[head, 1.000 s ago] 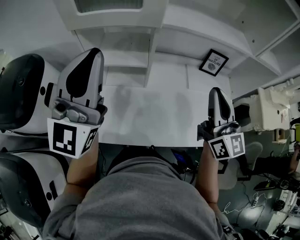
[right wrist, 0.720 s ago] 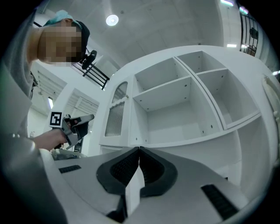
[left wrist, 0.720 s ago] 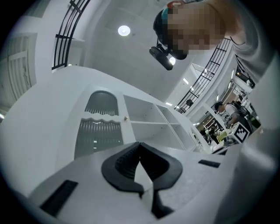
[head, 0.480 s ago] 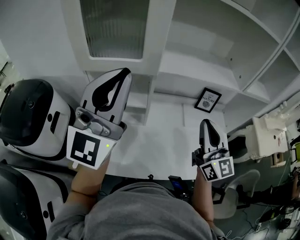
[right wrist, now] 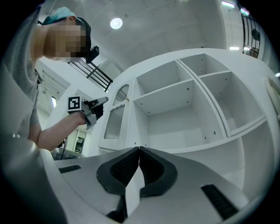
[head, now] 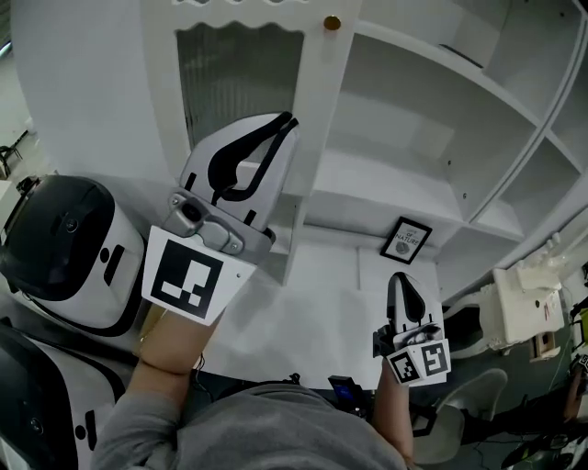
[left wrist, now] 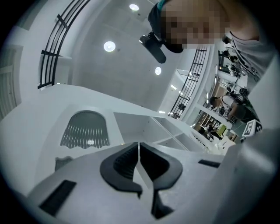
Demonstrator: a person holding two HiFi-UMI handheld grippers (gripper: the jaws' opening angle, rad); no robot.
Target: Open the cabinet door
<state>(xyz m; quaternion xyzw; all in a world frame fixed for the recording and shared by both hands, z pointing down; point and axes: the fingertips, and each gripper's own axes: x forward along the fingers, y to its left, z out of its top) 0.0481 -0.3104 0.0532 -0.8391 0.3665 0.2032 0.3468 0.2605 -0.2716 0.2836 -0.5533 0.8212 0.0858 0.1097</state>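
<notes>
The white cabinet door has a ribbed glass panel and a gold knob at its upper right corner; it looks closed. My left gripper is raised in front of the door's lower part, below the knob, jaws shut on nothing. The left gripper view shows the same glass panel beyond the shut left gripper. My right gripper hangs low over the white counter, shut and empty. In the right gripper view, the right gripper points at the open shelves, with the door at the left.
Open white shelves fill the cabinet to the right of the door. A small framed picture leans at the back of the counter. Two white-and-black appliances stand at the left. A cluttered desk lies at the right.
My left gripper has risen from the counter up in front of the door. The head view has tilted up, bringing the glass panel and knob into sight. The right gripper stayed low.
</notes>
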